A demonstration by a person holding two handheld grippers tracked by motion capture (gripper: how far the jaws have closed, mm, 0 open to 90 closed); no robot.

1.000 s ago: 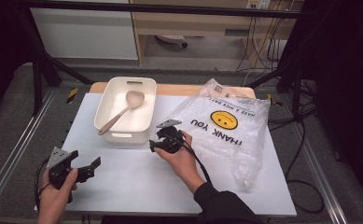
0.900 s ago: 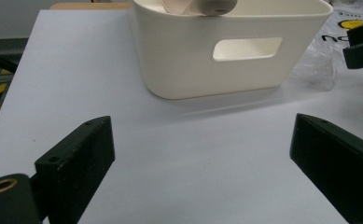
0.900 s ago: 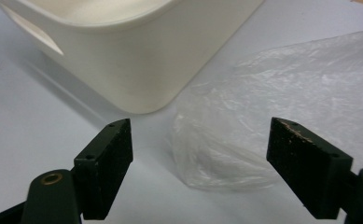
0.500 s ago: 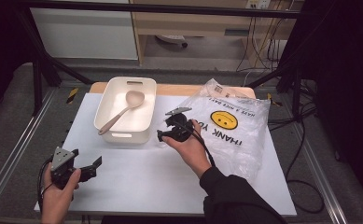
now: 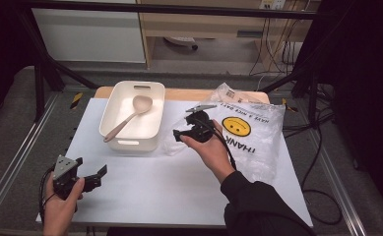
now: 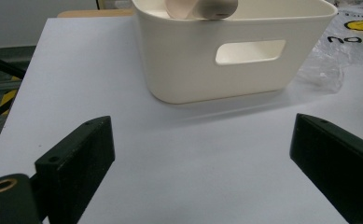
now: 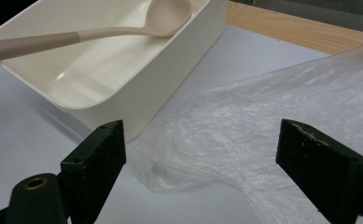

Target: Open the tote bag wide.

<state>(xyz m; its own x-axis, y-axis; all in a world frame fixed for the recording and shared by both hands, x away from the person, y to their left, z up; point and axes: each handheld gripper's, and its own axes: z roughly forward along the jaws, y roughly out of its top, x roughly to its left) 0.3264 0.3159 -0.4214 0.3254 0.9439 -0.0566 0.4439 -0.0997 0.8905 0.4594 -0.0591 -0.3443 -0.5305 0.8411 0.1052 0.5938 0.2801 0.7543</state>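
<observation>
A lab-like recording station is suggested: the white table is framed by black metal struts, with loose cables hung behind it.

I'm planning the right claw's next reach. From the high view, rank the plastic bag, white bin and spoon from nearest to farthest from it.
1. Plastic bag: right beneath and beside the right claw.
2. White bin: just left of it, apart.
3. Spoon: farther left, lying inside the bin.

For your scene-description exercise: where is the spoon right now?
In the high view, the spoon lies inside the white bin, left of the plastic bag, its handle leaning on the bin's near rim.
</observation>
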